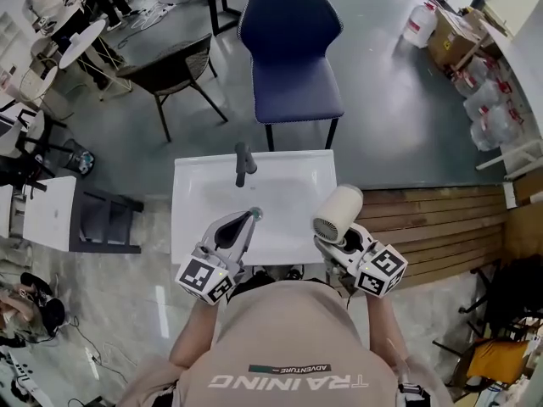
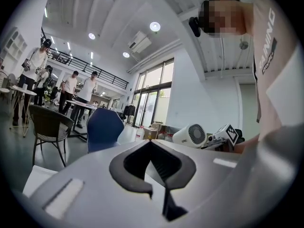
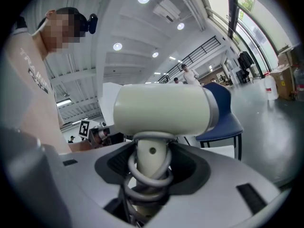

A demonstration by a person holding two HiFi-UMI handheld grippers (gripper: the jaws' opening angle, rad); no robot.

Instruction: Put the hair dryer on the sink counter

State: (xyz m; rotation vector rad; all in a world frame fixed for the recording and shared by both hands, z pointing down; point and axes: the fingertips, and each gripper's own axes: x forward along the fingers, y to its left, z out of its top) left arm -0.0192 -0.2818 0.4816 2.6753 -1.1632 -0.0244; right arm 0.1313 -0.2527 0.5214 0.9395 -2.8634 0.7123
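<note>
the right gripper [image 3: 151, 163] pinches the handle of the cream hair dryer [image 1: 337, 214], with a grey cord [image 3: 145, 177] coiled round that handle. it holds the dryer over the near right corner of the white sink counter [image 1: 191, 189]. the left gripper [image 1: 252, 216] hangs over the basin's near edge, jaws pressed together on nothing. the faucet [image 1: 243, 163] stands at the counter's far edge, and a blue chair [image 1: 291, 58] stands beyond it.

Head view steeply downward; both gripper views close, upward, blue chair [image 1: 293, 58] common.
</note>
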